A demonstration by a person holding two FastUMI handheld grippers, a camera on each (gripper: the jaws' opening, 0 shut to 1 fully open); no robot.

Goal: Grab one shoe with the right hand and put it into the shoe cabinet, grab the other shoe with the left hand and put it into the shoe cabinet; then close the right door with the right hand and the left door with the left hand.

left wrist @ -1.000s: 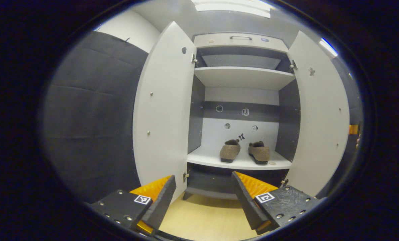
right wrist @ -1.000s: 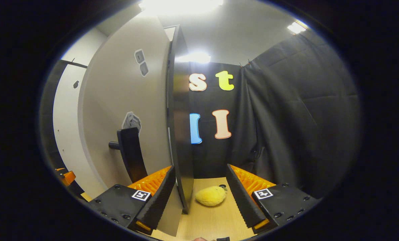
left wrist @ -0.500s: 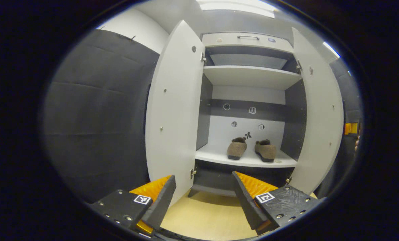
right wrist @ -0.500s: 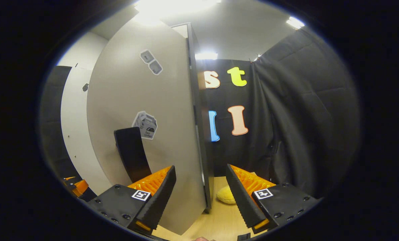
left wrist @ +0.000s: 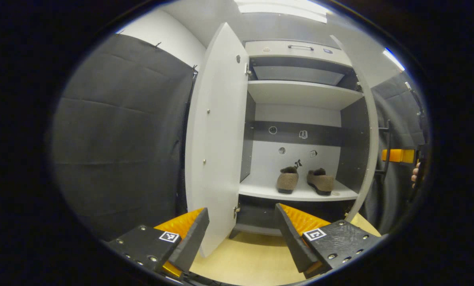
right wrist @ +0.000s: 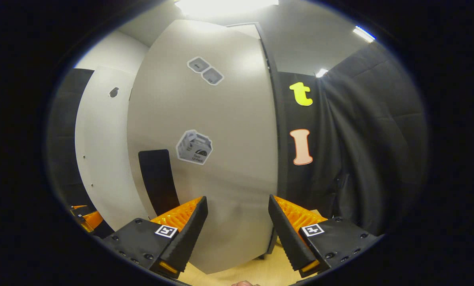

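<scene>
Two brown shoes (left wrist: 287, 180) (left wrist: 321, 182) stand side by side on the lower shelf (left wrist: 260, 190) of the white shoe cabinet. The left door (left wrist: 217, 139) stands wide open. The right door (left wrist: 371, 151) is partly swung in and shows nearly edge-on in the left gripper view. My left gripper (left wrist: 240, 208) is open, back from the cabinet, with nothing between its fingers. My right gripper (right wrist: 237, 200) is open, close against the outer face of the right door (right wrist: 221, 159), to the right of its black handle (right wrist: 157, 180).
Pale wood floor (left wrist: 252, 258) lies in front of the cabinet. Upper shelf (left wrist: 300, 91) and a top drawer (left wrist: 296, 48) are above. An orange part of the right gripper (left wrist: 395, 155) and a hand (left wrist: 414, 174) show past the right door. Black cloth walls flank both sides.
The right door has swung inward, from wide open to nearly edge-on, with my right gripper following its outer face. The yellow object on the floor is now hidden behind the door.
</scene>
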